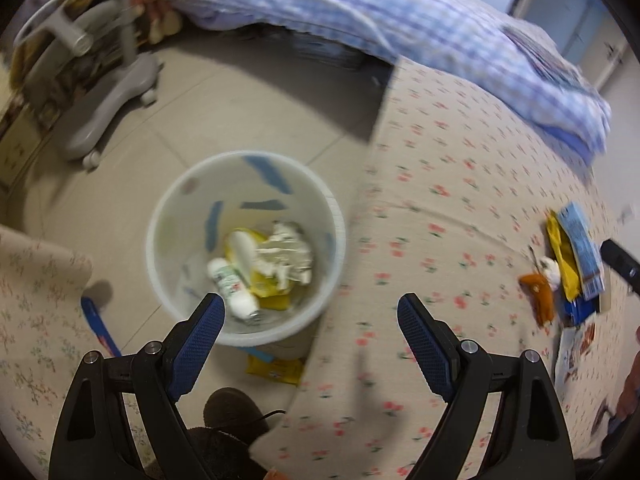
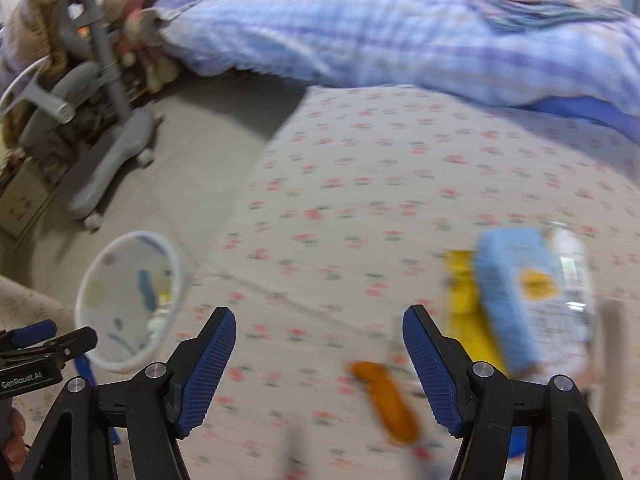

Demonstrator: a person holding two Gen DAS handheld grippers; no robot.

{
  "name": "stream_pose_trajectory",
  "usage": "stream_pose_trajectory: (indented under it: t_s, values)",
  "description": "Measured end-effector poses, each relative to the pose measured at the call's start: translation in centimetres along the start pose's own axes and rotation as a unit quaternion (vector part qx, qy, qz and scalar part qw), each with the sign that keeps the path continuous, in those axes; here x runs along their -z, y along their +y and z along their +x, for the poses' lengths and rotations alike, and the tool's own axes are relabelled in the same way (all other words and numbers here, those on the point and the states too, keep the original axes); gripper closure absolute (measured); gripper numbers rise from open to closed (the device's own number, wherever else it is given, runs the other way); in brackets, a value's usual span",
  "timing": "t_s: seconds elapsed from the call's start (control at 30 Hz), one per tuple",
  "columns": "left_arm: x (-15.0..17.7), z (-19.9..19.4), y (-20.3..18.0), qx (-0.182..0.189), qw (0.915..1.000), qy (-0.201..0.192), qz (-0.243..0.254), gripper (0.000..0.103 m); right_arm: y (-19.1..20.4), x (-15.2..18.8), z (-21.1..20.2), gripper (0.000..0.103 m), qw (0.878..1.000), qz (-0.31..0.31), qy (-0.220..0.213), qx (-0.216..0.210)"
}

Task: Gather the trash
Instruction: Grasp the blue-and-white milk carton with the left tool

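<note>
A white waste bin (image 1: 172, 200) stands on the floor beside the bed and holds a white bottle (image 1: 234, 288), crumpled paper (image 1: 286, 254) and a yellow wrapper (image 1: 272, 300). My left gripper (image 1: 311, 300) hangs open and empty over the bin's right rim and the bed edge. On the flowered sheet (image 2: 360, 200) lie a blue packet (image 2: 516, 292), a yellow wrapper (image 2: 464, 300) and an orange scrap (image 2: 388, 400). My right gripper (image 2: 319, 313) is open above the sheet with nothing between its fingers, and the orange scrap lies just below its right finger. The bin (image 2: 104, 280) shows at the left.
A blue strip (image 1: 98, 328) and a yellow packet (image 1: 276, 370) lie on the floor by the bin. A grey wheeled chair base (image 1: 112, 92) stands at the far left. A blue checked quilt (image 1: 400, 20) covers the far end of the bed. A dark shoe (image 1: 236, 412) is below the left gripper.
</note>
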State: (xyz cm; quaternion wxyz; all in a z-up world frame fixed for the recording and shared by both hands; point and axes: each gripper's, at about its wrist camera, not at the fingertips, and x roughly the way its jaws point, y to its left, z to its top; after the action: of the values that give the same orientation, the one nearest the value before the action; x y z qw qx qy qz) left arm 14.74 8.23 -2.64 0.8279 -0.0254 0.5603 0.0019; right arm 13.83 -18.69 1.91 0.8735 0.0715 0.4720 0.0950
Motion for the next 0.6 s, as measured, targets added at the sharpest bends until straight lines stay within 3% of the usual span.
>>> stream_pose_trajectory:
  t_s: [0.33, 0.6]
  values:
    - [-1.6, -0.4, -10.0, 0.015, 0.9966, 0.004, 0.081, 0.013, -10.5, 1.3, -4.9, 0.028, 0.997, 0.071, -0.015, 0.037]
    - [-2.2, 1.3, -16.2, 0.044, 0.9926, 0.014, 0.112, 0.013, -18.7, 3.3, -6.3, 0.028, 0.988, 0.139, -0.005, 0.064]
